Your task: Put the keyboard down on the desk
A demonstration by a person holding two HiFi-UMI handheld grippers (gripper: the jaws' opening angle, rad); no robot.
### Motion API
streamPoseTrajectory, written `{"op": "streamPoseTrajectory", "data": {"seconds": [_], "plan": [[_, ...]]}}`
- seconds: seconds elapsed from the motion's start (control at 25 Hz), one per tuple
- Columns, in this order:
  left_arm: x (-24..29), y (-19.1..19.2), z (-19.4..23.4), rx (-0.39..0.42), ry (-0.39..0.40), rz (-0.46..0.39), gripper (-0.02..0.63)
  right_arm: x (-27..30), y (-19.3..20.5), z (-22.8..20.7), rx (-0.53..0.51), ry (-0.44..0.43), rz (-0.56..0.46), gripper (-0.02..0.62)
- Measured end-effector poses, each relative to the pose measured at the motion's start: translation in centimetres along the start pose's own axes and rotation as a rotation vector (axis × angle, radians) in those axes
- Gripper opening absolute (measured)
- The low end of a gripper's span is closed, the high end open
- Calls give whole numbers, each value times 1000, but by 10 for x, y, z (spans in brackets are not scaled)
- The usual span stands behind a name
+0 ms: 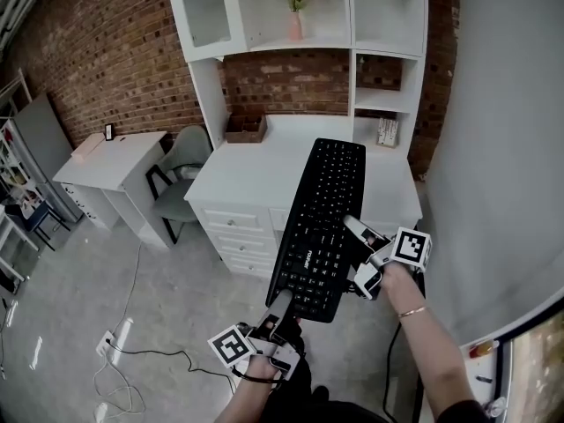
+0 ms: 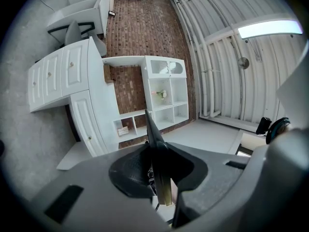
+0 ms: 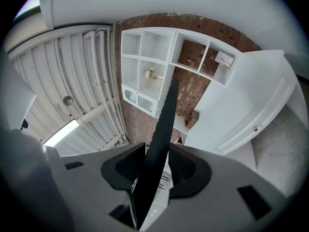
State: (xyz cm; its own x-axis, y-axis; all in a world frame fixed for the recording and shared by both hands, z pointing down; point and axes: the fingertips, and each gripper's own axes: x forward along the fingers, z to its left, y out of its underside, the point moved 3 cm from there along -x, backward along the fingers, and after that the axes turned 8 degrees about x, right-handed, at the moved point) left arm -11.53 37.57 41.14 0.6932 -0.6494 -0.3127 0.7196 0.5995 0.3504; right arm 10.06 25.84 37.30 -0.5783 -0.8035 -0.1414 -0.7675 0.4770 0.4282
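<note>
A black keyboard hangs in the air in front of the white desk, its far end over the desktop and its near end over the floor. My left gripper is shut on the keyboard's near short edge. My right gripper is shut on its right long edge. In the left gripper view the keyboard shows edge-on between the pads. The right gripper view also has the keyboard edge-on, clamped between the two pads, with the desk beyond it.
A white hutch with a flower vase stands on the desk's back. A wooden box and a small sign sit on the desktop. A grey chair and a second white table are at left. Cables lie on the floor.
</note>
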Motion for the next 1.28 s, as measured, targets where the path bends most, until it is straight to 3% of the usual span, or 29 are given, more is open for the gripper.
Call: {"op": "streamPoseTrajectory", "data": {"seconds": [0.4, 0.8, 1.28], "plan": [[62, -50, 67, -32, -15, 2, 78, 75, -42, -57, 20, 40, 21, 133], [165, -152, 149, -75, -31, -7, 78, 214, -113, -120, 53, 49, 11, 129], [218, -207, 204, -107, -64, 21, 80, 282, -145, -174, 106, 107, -5, 127]]}}
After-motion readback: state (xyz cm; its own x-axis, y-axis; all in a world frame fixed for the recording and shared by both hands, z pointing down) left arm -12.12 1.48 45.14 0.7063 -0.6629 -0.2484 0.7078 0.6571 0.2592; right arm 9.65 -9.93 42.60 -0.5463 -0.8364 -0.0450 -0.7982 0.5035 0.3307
